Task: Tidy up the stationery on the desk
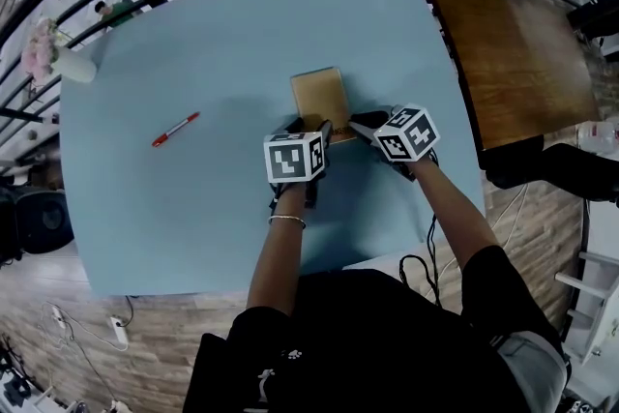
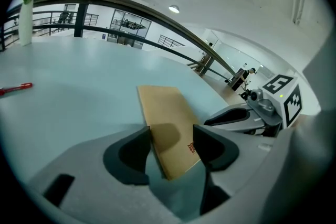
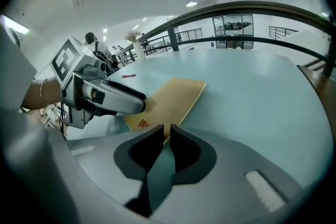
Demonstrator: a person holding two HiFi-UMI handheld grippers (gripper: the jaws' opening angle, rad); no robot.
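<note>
Vase: a white vase point(image 1: 73, 65) with pale flowers stands at the far left corner of the worktop point(image 1: 193, 44), close to the edge.
Red pen: the red pen point(image 1: 175, 130) lies alone on the left half, well apart from both grippers, with bare blue surface on every side.
Left gripper: the left gripper point(image 1: 309, 127) is set over the near left corner of the notebook, its jaws apart with that corner between them.
Notebook: a tan notebook point(image 1: 319, 97) lies flat near the middle of the worktop, long side running away from the person, with open surface beyond its far end.
Print: a small red mark point(image 2: 190, 147) sits by the near edge of the cover, too small to read.
Right gripper: the right gripper point(image 1: 363, 123) meets the notebook's near right edge, jaws drawn together to a thin slit, nothing held.
Wooden table: a brown wooden table point(image 1: 513, 63) butts against the worktop's right edge.
</note>
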